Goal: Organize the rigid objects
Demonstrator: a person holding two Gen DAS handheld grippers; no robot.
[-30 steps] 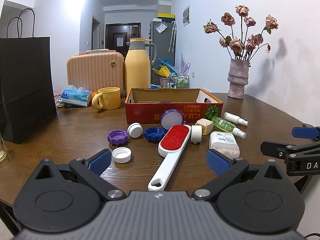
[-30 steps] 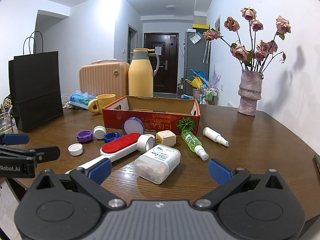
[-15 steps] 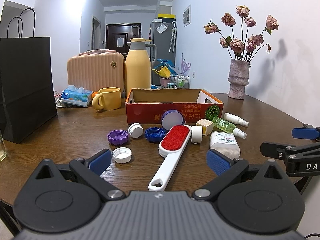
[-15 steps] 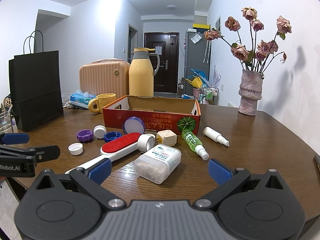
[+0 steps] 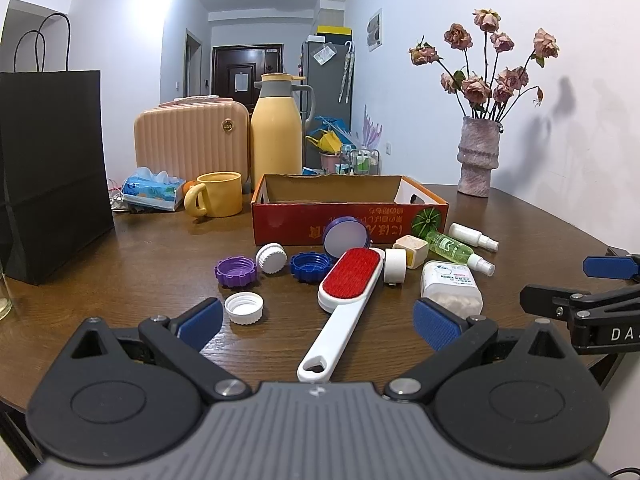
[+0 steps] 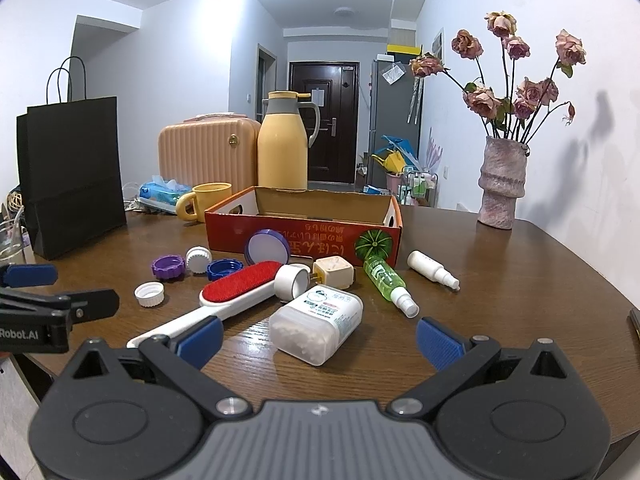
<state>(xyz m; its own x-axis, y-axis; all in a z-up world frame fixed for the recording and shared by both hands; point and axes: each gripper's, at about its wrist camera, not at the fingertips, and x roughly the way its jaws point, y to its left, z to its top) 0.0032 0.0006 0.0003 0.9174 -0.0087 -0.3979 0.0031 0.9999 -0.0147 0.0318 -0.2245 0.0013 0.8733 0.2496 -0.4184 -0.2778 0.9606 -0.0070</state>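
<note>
A red cardboard box [image 5: 348, 216] stands open on the brown table, also in the right wrist view [image 6: 304, 232]. In front of it lie a red-and-white lint brush [image 5: 344, 292], purple [image 5: 234, 272], blue [image 5: 310, 266] and white caps [image 5: 244, 308], a round purple-rimmed lid [image 5: 346, 236], a white pill box [image 6: 316, 322], a green spray bottle [image 6: 390, 284] and a white spray bottle [image 6: 432, 268]. My left gripper [image 5: 318, 322] is open above the brush handle. My right gripper [image 6: 320, 336] is open just before the pill box.
A black paper bag [image 5: 52, 172] stands at the left. A yellow mug [image 5: 218, 194], a yellow thermos [image 5: 278, 128], a tissue pack [image 5: 154, 190] and a peach case [image 5: 192, 140] stand behind. A vase of dried roses [image 5: 478, 160] is at the back right.
Both grippers have crept slightly forward; nothing on the table has moved.
</note>
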